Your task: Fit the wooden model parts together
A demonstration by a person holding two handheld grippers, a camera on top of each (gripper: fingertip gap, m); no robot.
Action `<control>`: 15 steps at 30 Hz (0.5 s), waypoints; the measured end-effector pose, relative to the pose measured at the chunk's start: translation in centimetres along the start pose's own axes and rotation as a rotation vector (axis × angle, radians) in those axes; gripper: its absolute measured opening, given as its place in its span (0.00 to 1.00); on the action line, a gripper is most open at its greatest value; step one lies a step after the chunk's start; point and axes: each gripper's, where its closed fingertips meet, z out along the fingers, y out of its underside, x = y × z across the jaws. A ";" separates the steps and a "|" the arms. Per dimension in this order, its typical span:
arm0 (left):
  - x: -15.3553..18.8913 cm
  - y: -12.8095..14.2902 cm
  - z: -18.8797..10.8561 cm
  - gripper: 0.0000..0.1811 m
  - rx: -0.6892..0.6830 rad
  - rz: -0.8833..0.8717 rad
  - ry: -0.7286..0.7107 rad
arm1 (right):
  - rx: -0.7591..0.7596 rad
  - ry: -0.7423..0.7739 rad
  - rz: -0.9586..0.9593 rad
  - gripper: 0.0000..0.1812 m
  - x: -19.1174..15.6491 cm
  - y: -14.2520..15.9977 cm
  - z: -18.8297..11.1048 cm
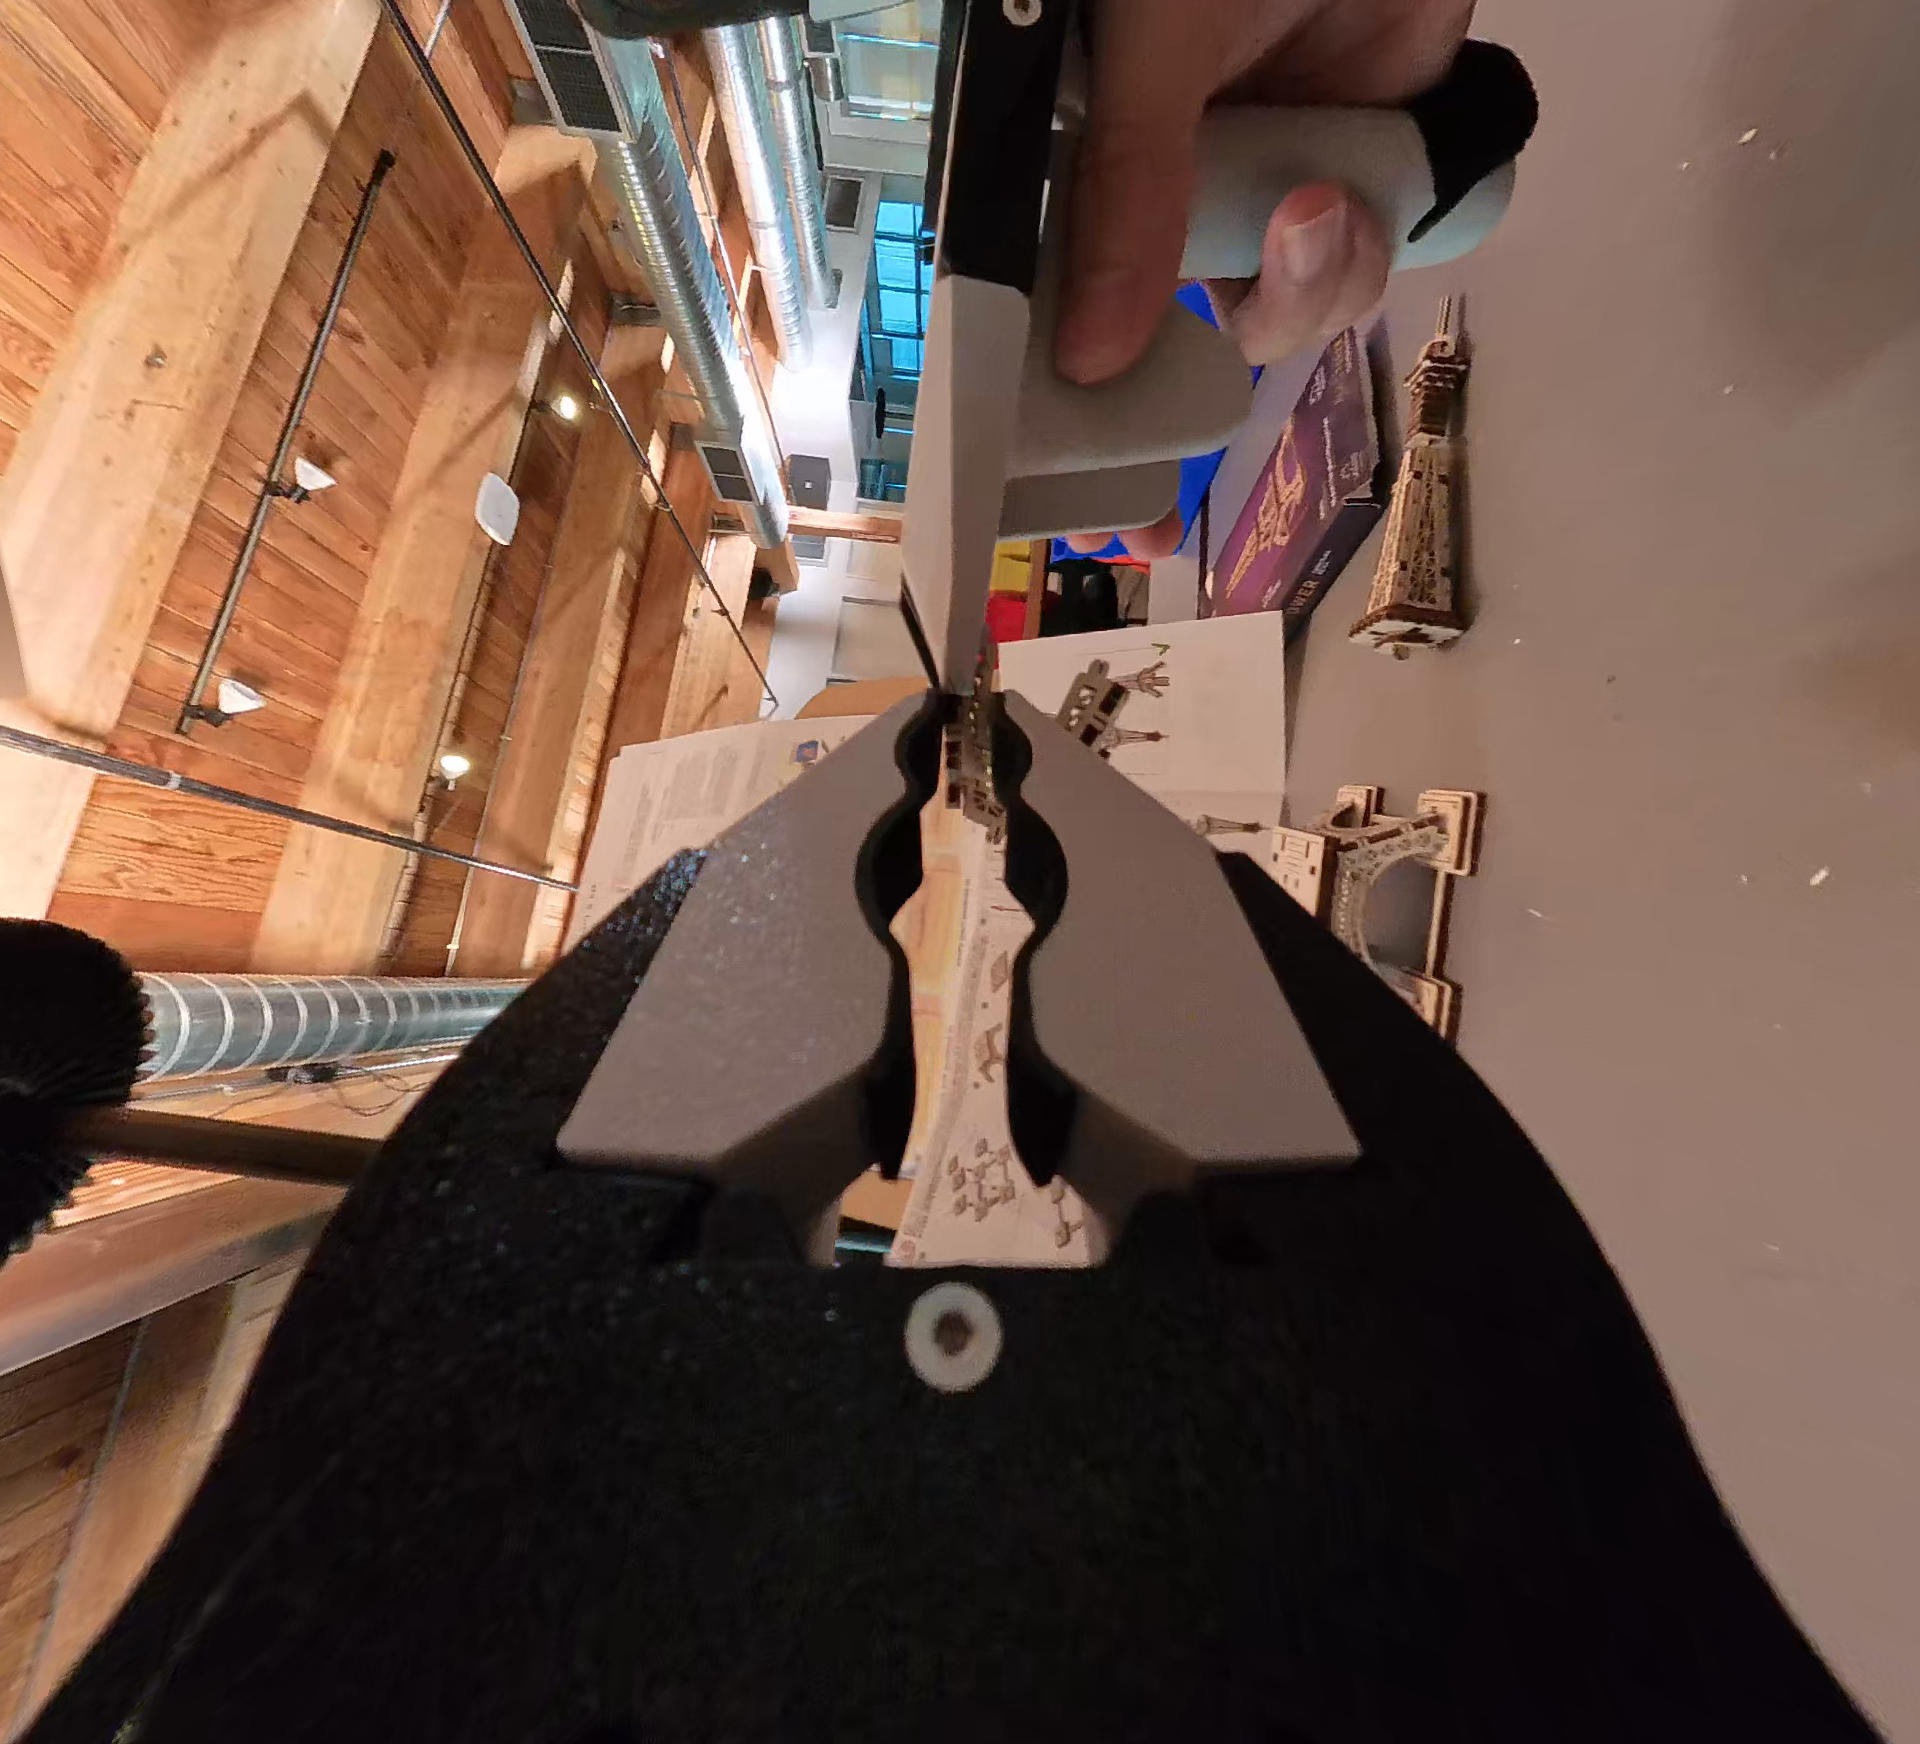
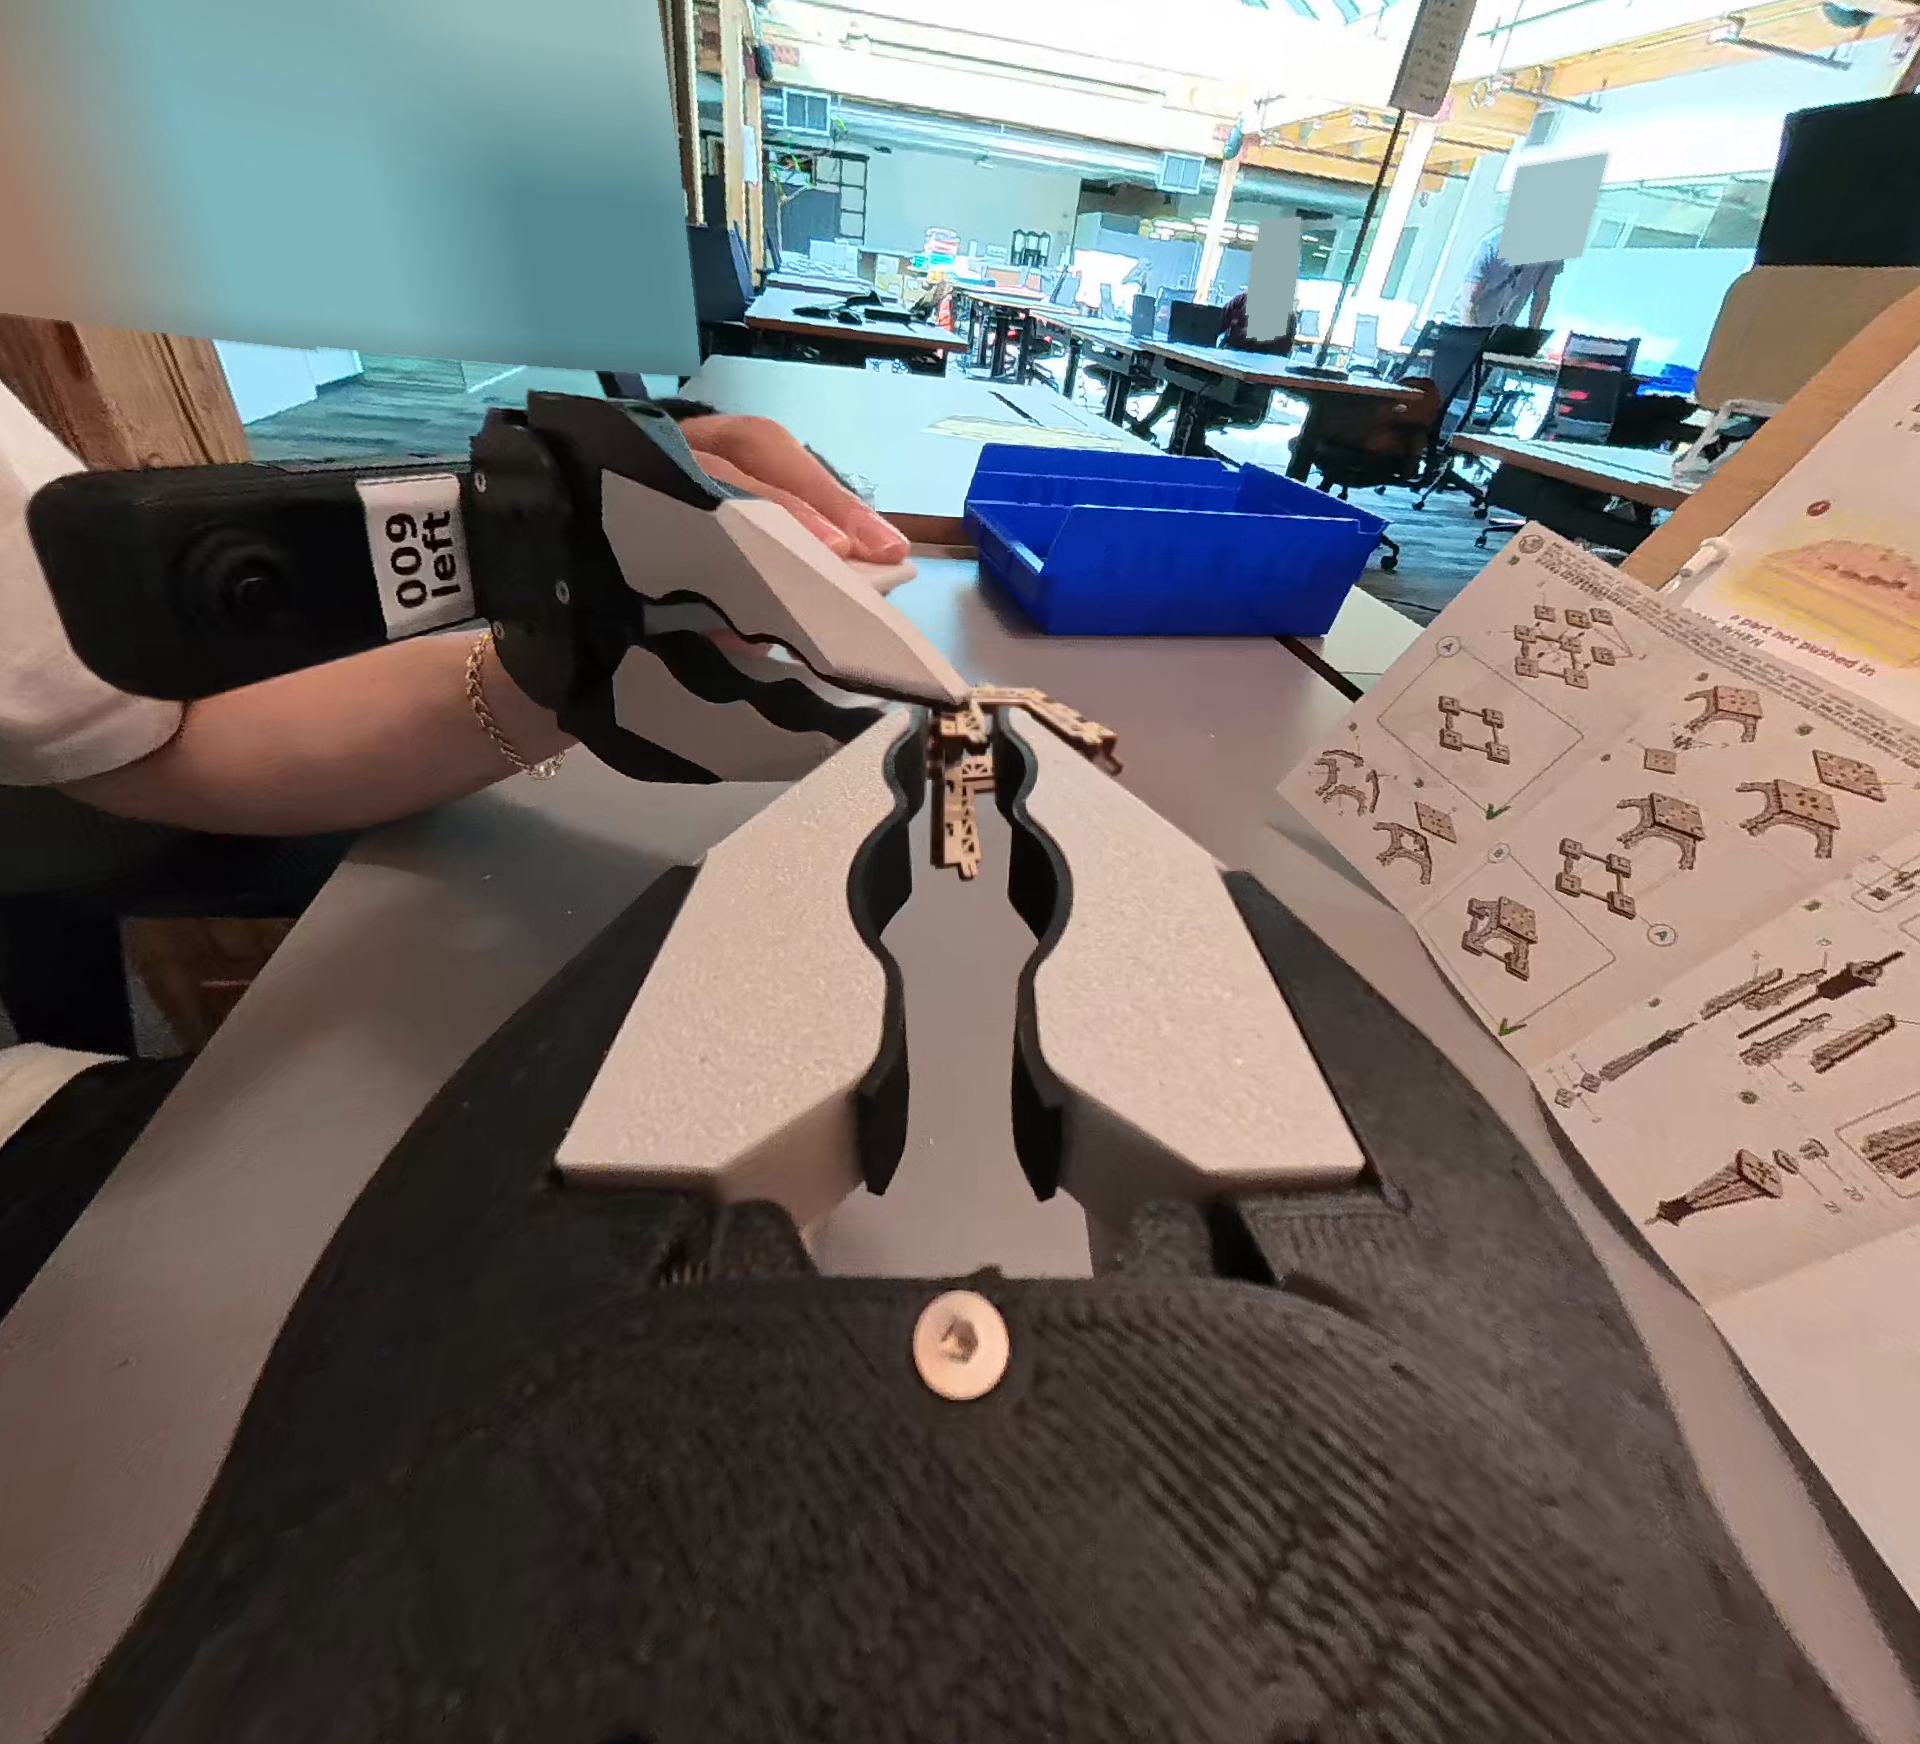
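My left gripper [image 1: 971,712] is shut on a small wooden lattice part [image 1: 977,785] pinched between its tips. My right gripper [image 2: 961,718] is shut on a narrow wooden lattice strip [image 2: 956,811] that hangs back between its fingers. In the right wrist view the left gripper [image 2: 951,686] comes in from the left and holds a flat wooden piece [image 2: 1055,720] that juts to the right. The two parts touch at the fingertips, held above the grey table [image 2: 1164,718]. In the left wrist view the right gripper [image 1: 958,655] meets my tips from above, with a hand on it.
An instruction sheet [image 2: 1662,863] stands propped at the right and also shows in the left wrist view [image 1: 1153,686]. A blue bin [image 2: 1164,541] sits behind. A built wooden tower section [image 1: 1418,510], an arched wooden base [image 1: 1382,884] and a purple box [image 1: 1299,499] lie on the table. My two grippers' fingertips are within a few centimetres of each other. The built wooden tower section [image 1: 1418,510] is about equally far from each gripper, around 20 cm.
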 end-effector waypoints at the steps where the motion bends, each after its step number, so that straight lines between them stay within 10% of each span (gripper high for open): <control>1: -0.1 -0.1 0.0 0.03 -0.002 0.015 -0.007 | -0.009 -0.003 -0.001 0.05 -0.1 0.1 0.0; 15: 0.0 0.6 0.2 0.03 -0.037 0.037 -0.007 | -0.051 0.067 -0.085 0.05 0.3 0.5 0.6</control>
